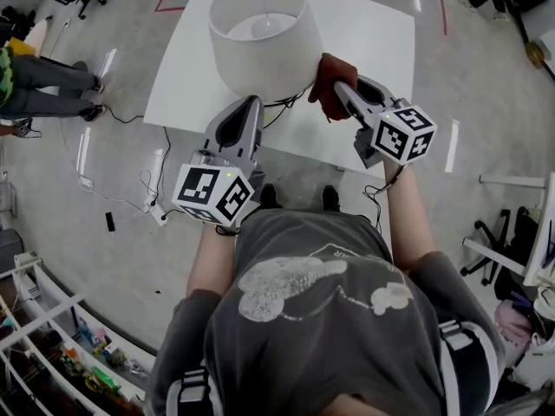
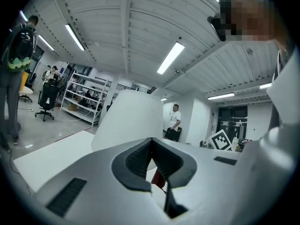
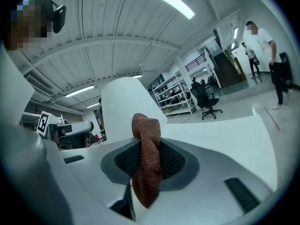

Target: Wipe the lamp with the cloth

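The head view looks steeply down from above the person, over the left gripper and right gripper to the table and floor. Each gripper view sits low behind its own jaws, tilted up toward the ceiling and close to the lamp. The two face the lamp from opposite sides. All three views share the lamp.

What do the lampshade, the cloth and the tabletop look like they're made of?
Lampshade: white, matte, smooth wall with no gloss, likely fabric or paper; can't tell which.
Cloth: rust-brown, nubby textured weave that folds limply, probably terry or microfibre.
Tabletop: white, flat and even, likely laminate or painted board.
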